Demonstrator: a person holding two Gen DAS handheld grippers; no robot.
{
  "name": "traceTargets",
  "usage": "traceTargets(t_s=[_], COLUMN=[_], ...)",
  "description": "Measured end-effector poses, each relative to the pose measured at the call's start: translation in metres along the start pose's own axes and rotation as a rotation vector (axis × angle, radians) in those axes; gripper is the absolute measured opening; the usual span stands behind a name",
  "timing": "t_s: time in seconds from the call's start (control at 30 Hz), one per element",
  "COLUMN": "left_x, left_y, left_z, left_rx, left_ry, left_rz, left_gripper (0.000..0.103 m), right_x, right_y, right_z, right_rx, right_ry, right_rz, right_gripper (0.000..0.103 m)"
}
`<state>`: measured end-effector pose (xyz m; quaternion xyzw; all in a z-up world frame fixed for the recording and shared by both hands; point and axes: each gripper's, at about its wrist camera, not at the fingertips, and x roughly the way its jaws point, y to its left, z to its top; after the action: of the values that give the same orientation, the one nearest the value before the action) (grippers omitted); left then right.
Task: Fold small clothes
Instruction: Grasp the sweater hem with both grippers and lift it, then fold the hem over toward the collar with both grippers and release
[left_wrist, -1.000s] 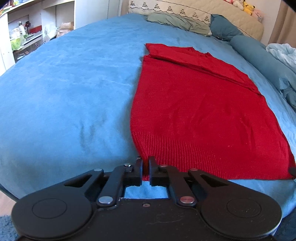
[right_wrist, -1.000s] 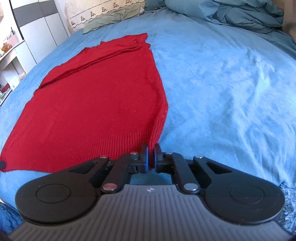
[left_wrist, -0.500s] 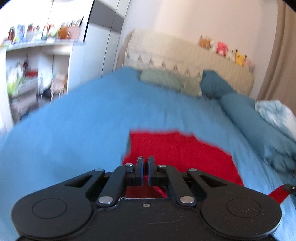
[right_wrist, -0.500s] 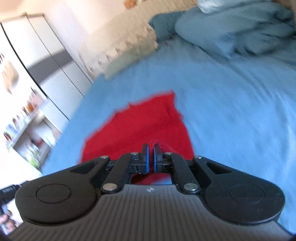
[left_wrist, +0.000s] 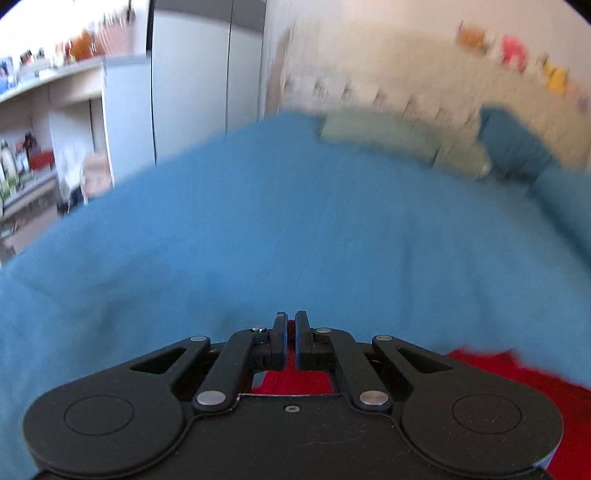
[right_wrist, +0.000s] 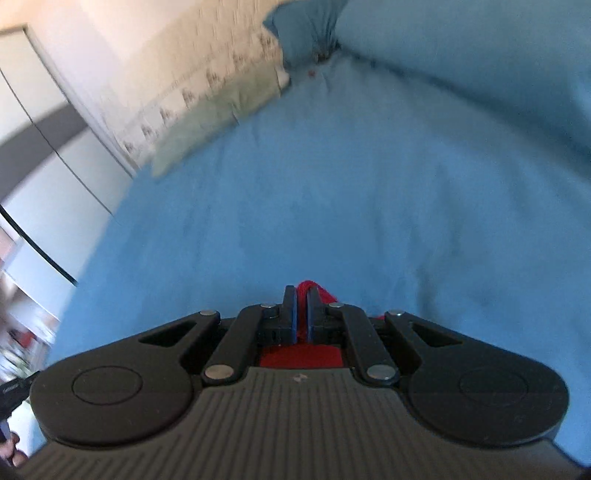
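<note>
The red knitted garment (left_wrist: 495, 373) shows only as a strip at the bottom right of the left wrist view and between the fingers. My left gripper (left_wrist: 290, 325) is shut on its hem, held above the blue bed (left_wrist: 295, 236). In the right wrist view my right gripper (right_wrist: 302, 299) is shut on the red garment (right_wrist: 306, 288), which pokes out past the fingertips. Most of the garment is hidden below both grippers. Both views are blurred by motion.
Green pillow (left_wrist: 388, 136) and dark blue pillow (left_wrist: 517, 144) lie at the head of the bed. A patterned headboard cushion (right_wrist: 207, 85) stands behind. White wardrobe (left_wrist: 199, 74) and shelves (left_wrist: 37, 147) stand at the left. A blue duvet (right_wrist: 480, 48) is piled at the far right.
Both grippers have lifted the hem and carried it forward toward the head of the bed. The flat garment has dropped out of sight below them.
</note>
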<state>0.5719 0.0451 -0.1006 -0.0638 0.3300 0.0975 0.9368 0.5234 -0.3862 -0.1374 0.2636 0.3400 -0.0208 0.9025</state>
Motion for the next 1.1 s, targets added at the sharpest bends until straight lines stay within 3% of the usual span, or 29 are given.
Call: traceTargets(t_s=[0.07,0.13,0.2,0.27,0.33,0.43,0.5,0.6,0.67,0.77,0.97,1.1], left_x=[0.022,0.026,0.014,-0.015,-0.046,-0.068,-0.07,-0.059,-0.06,-0.059,-0.066,-0.107], left_y=[0.002,0.006,0.015,0.018,0.021,0.029,0.031,0.043,0.052,0.062,0.058,0.043], left_z=[-0.006,-0.004,0.0,0.0,-0.01,-0.037,-0.065,-0.101,-0.115,-0.118,-0.106,-0.089], left_rx=[-0.001,-0.013,-0.026,0.007,0.029,0.048,0.071,0.052,0.056,0.049,0.072,0.097], left_ry=[0.039,0.047,0.039,0.01,0.018,0.101,0.181,0.292,0.277,0.297,0.308,0.224], left_rz=[0.013,0.021,0.016,0.014,-0.028,-0.1,-0.14,-0.108,-0.09,-0.074,-0.044,0.012], left_gripper=[0.004,0.017,0.065,0.075,0.077,0.095,0.095,0.091,0.094,0.098,0.095,0.097], right_x=[0.014,0.013,-0.004,-0.032,-0.051,-0.071,-0.071,-0.052,-0.047,-0.046,-0.054,-0.098], right_y=[-0.001,-0.001,0.002,0.01,0.019,0.038,0.047,0.045,0.027,0.02,0.032,0.036], right_z=[-0.003,-0.002,0.001,-0.004,-0.016,-0.046,-0.072,-0.109,-0.127,-0.129,-0.109,-0.084], right_rx=[-0.025,-0.045,-0.085,-0.152,-0.212,-0.275,-0.305,-0.302,-0.271,-0.272,-0.346,-0.385], right_ry=[0.006,0.002,-0.043,-0.099,-0.084,-0.037,0.021,0.117,0.131,0.091,0.141,0.089], right_rz=[0.011,0.007,-0.011,-0.015,-0.01,0.01,0.018,-0.04,-0.105,-0.111,-0.128,-0.14], right_gripper=[0.025,0.039,0.093,0.103,0.103,0.103,0.103,0.103,0.103,0.103,0.103,0.103])
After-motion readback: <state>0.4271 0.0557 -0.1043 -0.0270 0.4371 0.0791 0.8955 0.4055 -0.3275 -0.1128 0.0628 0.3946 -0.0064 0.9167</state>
